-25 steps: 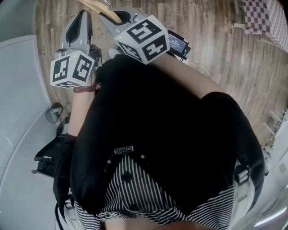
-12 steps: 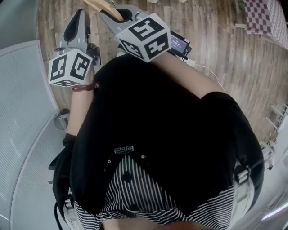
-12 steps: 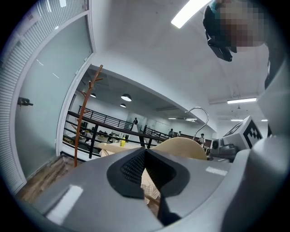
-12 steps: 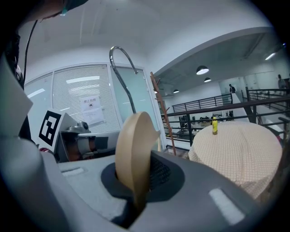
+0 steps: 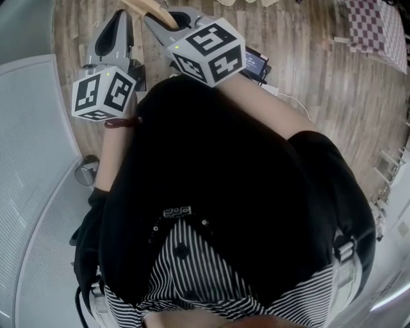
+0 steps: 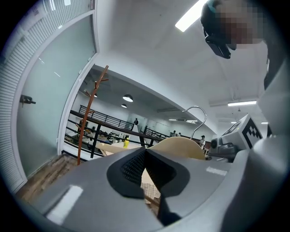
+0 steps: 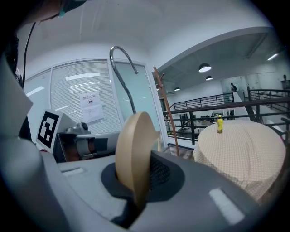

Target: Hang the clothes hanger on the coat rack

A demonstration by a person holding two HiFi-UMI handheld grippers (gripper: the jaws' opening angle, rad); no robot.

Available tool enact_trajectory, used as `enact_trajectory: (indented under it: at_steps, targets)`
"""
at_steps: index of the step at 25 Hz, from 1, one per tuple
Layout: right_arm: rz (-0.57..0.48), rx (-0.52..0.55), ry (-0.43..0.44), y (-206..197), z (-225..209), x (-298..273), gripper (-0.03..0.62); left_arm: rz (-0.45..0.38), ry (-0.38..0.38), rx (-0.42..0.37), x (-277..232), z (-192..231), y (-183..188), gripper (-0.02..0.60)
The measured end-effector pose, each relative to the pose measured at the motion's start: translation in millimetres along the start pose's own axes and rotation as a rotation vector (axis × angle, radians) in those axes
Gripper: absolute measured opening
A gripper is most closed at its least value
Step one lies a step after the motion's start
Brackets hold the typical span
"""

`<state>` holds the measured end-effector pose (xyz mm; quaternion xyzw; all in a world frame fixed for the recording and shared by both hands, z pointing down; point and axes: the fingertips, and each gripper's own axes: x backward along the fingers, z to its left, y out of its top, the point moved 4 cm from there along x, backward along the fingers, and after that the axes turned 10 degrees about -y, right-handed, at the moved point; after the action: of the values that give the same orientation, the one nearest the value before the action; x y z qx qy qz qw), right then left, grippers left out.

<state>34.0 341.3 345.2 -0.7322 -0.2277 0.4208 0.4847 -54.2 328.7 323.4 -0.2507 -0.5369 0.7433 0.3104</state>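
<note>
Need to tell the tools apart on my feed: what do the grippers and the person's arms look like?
The left gripper and right gripper are smooth grey shells with black ribbed fingers. Each carries a white cube with black square markers. The person wears a black top and a dark red band on the left wrist.

Bare floor [image 5: 307, 70] toward coat rack [image 7: 164, 104], clothed table [image 7: 244, 149] right, glass wall [image 6: 45, 90] left

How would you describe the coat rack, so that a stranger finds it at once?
Look at the big frosted glass wall. Just past its end stands the coat rack, in front of a black railing. It is the only thin reddish-brown pole, with short pegs branching near its top.
</note>
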Motion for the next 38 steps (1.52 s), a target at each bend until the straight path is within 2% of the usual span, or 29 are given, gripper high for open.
enact_trajectory:
  at_steps: [7, 14, 19, 24, 26, 30, 33, 36, 38]
  targets:
    - [0.02, 0.04, 0.043, 0, 25, -10, 0.002, -0.011, 0.039, 0.01, 24, 7, 1, 0.002]
    - [0.026, 0.048, 0.111, 17, 12, -43, 0.002, -0.016, 0.128, 0.008, 13, 38, 12, 0.002]
    - [0.019, 0.061, 0.138, 28, 10, -64, 0.002, -0.024, 0.156, -0.009, 0, 51, 19, 0.003]
    - [0.025, 0.086, 0.165, 50, -31, -116, 0.002, -0.022, 0.162, -0.012, -59, 90, 23, 0.002]
    - [0.012, 0.082, 0.167, 87, -43, -130, 0.002, -0.023, 0.164, -0.021, -83, 103, 54, 0.002]
    - [-0.009, 0.073, 0.173, 184, -67, -178, 0.002, -0.025, 0.166, -0.042, -138, 149, 139, 0.002]
    - [-0.004, 0.076, 0.182, 217, -132, -235, 0.002, -0.016, 0.169, -0.047, -219, 193, 153, 0.002]
    - [0.03, 0.048, 0.173, 256, -195, -316, 0.002, 0.016, 0.162, -0.017, -304, 263, 170, 0.002]
    - [0.048, 0.044, 0.178, 259, -219, -356, 0.002, 0.026, 0.166, -0.004, -335, 295, 163, 0.002]
